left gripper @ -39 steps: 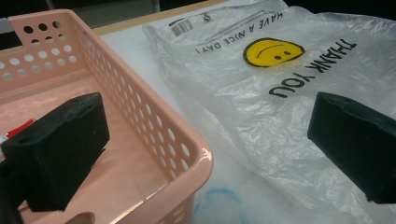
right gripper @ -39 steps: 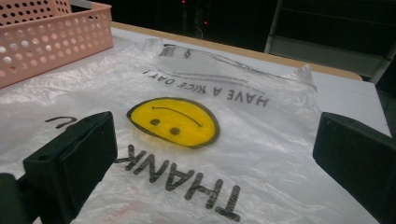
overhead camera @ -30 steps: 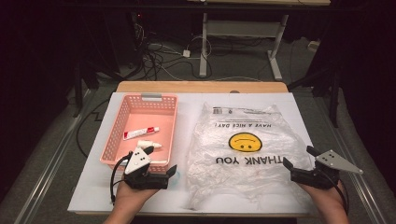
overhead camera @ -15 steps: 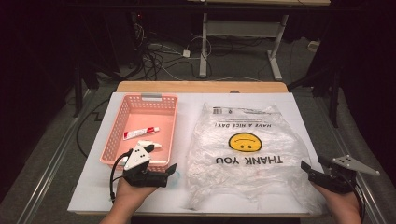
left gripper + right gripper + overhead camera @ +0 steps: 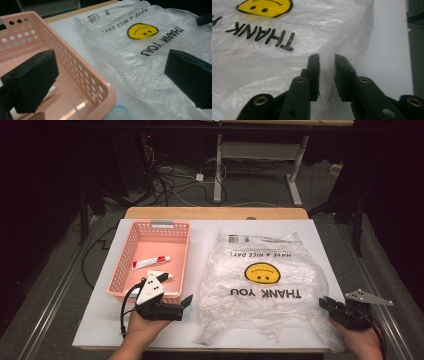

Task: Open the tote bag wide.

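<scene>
Where darkness takes the upper part of the high view, with cables (image 5: 172, 185) on the grey floor and a white desk frame (image 5: 260, 152) behind. Below that, a wooden tabletop (image 5: 215, 213) under a white surface (image 5: 205, 237). At left centre, a pink basket (image 5: 120, 270) holding a tube (image 5: 151, 263). At right centre, flat on the white, a clear smiley bag (image 5: 265, 295). At lower left, the left gripper (image 5: 186, 301), spread wide beside the basket's near corner. At lower right, the right gripper (image 5: 324, 302), narrowly parted around a raised fold at the bag's edge.
</scene>
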`<move>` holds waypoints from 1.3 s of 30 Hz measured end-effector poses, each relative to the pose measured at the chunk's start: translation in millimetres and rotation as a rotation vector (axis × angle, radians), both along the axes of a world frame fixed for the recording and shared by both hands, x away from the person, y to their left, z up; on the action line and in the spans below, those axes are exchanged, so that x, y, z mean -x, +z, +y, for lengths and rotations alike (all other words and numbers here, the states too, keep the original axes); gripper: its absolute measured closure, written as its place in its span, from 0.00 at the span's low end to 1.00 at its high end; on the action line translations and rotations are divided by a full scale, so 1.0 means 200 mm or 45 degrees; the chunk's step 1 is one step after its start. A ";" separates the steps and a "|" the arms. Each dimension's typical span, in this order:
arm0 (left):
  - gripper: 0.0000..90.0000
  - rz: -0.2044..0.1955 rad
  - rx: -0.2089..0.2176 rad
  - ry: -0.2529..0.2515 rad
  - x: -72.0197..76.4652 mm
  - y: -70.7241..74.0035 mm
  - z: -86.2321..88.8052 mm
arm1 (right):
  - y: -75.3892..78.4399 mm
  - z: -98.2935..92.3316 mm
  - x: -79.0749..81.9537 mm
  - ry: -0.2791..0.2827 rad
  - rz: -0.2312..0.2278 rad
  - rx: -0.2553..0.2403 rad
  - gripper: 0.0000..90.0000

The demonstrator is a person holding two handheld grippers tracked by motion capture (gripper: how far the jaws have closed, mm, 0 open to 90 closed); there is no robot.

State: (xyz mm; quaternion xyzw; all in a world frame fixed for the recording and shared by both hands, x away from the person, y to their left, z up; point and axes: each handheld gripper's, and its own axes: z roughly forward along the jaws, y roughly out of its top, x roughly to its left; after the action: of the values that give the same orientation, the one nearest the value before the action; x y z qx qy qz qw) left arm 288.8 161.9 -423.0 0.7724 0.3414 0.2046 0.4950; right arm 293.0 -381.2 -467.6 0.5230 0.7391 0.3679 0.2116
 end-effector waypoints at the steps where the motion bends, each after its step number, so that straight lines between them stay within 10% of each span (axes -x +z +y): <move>1: 0.00 0.000 0.000 0.000 0.00 0.00 0.00 | 0.00 0.01 0.00 0.014 0.002 0.002 0.91; 16: 0.00 0.013 0.039 -0.014 -0.03 0.01 -0.01 | 0.01 0.24 0.09 0.258 0.019 0.007 0.89; 24: 0.00 0.005 0.012 -0.006 -0.03 0.01 -0.02 | 0.13 0.27 0.11 0.226 -0.128 -0.034 0.59; 30: 0.00 0.076 -0.044 0.005 -0.03 0.01 -0.02 | 0.22 0.23 -0.01 0.162 -0.194 -0.045 0.56; 39: 0.00 0.083 -0.039 -0.031 -0.02 0.01 -0.01 | 0.22 0.21 -0.42 0.112 -0.129 0.022 0.50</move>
State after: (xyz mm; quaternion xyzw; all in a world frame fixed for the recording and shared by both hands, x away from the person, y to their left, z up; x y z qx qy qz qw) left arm 293.2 159.5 -421.1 0.7901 0.3448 0.1787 0.4743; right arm 377.2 -340.0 -423.7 0.4688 0.7529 0.3965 0.2368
